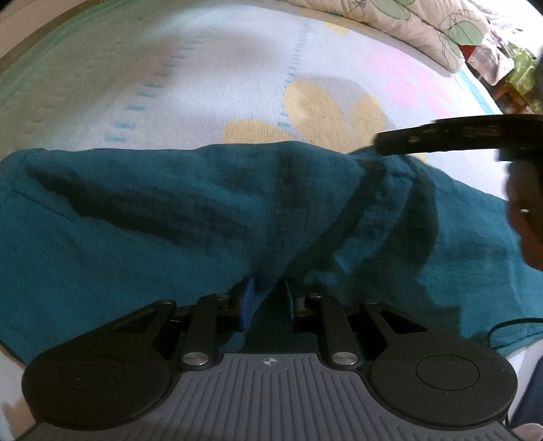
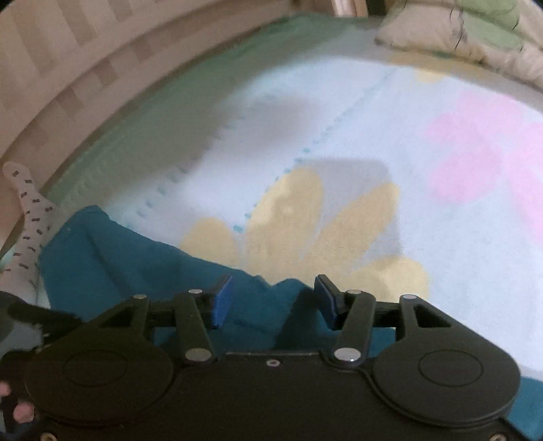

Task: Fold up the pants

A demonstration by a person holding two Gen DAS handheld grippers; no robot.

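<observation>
Closest to the left wrist camera, the left hand-held gripper [image 1: 266, 303], black-armed with blue pads, stands nearly closed. A raised fold of the teal crinkled-cotton pants [image 1: 135, 217] runs up from between its pads, so the pads appear to pinch the cloth, with only a narrow gap left between them. The pants lie spread across the bed, covering the lower half of this view from the left edge to the right. Beyond them stretches the pale bedsheet with yellow and pink flower shapes [image 1: 210, 68]. A cream pillow with green leaf print [image 1: 417, 23] sits at the far right corner of the bed. From the right edge a blurred black arm of the right hand-held gripper [image 1: 451, 135] reaches in just above the pants' far edge, with part of a person's hand [image 1: 526, 220] below it.

Nearest the right wrist camera, the right hand-held gripper [image 2: 273, 302] has its blue pads set wide apart. The teal pants [image 2: 112, 257] lie below and between the pads, but neither pad presses on the cloth; a small peak of fabric stands in the gap. The flowered bedsheet [image 2: 339, 135] fills the view ahead, and the leaf-print pillow [image 2: 468, 37] lies at the top right. A grey patterned cloth [image 2: 30, 217] shows at the left edge, beside the pants.
</observation>
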